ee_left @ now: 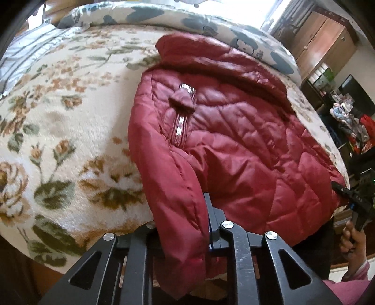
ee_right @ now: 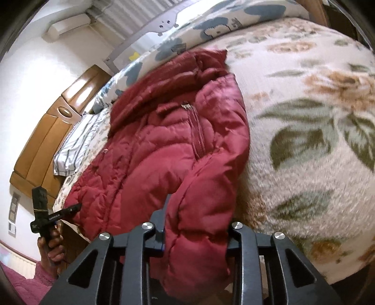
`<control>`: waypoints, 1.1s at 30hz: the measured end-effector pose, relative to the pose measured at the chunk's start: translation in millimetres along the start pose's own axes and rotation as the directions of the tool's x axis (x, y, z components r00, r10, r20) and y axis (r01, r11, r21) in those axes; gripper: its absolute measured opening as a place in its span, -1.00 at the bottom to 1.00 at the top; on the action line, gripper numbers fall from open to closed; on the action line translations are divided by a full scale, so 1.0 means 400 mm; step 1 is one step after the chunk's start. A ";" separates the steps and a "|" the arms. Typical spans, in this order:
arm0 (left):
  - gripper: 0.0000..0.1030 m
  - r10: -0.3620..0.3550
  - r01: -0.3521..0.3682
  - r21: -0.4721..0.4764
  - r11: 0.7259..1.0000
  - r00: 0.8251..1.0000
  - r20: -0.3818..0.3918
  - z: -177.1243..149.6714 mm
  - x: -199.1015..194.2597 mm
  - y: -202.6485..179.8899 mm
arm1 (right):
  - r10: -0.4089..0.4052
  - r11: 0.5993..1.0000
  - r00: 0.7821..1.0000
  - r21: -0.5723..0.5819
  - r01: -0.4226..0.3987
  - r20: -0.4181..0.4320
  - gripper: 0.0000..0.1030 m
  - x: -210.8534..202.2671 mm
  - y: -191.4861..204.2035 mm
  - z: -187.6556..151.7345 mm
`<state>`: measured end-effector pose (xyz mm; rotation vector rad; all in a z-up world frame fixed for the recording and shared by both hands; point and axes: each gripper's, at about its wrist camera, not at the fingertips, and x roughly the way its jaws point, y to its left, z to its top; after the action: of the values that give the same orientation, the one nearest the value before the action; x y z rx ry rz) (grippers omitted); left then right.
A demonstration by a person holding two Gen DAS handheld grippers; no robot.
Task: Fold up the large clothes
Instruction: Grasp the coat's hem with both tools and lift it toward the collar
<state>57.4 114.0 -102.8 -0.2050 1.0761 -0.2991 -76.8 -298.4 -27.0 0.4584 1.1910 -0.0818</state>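
A dark red quilted puffer jacket (ee_left: 234, 140) lies on a floral blanket on the bed, its collar toward the far side and a zipped pocket facing up. It also fills the middle of the right wrist view (ee_right: 164, 145). My left gripper (ee_left: 185, 225) is shut on one sleeve of the jacket, which hangs down between its fingers. My right gripper (ee_right: 194, 234) is shut on another sleeve or hem fold at the bed's near edge. Each gripper shows at the edge of the other's view, held in a hand.
The cream floral blanket (ee_left: 70, 140) covers the bed. A blue-patterned quilt (ee_left: 164, 18) lies along the far side. Wooden cupboards (ee_left: 328, 40) and cluttered shelves stand at the right. A striped pillow (ee_right: 77, 143) and wooden headboard (ee_right: 46, 140) lie at the left.
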 end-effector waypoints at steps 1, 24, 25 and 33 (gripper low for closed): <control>-0.67 -0.006 0.006 0.002 1.000 1.000 0.018 0.008 -0.016 -0.004 | 0.006 1.000 1.000 -0.011 -0.006 0.012 -0.47 -0.009 0.008 0.008; -0.68 -0.012 0.001 0.042 0.999 0.962 0.274 0.192 -0.169 -0.067 | 0.048 0.985 0.958 -0.175 0.002 0.282 -0.49 -0.070 0.144 0.212; -0.68 -0.011 -0.002 0.044 0.999 0.961 0.277 0.202 -0.168 -0.068 | 0.040 0.983 0.957 -0.183 0.013 0.289 -0.49 -0.066 0.151 0.223; -0.67 0.000 -0.008 0.027 1.000 0.952 0.305 0.287 -0.155 -0.079 | 0.011 0.984 0.945 -0.173 0.048 0.326 -0.49 -0.046 0.164 0.306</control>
<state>127.4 107.4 11.6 -0.2163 0.7653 -0.2684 43.1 -289.5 45.2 0.2621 0.8667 -0.0629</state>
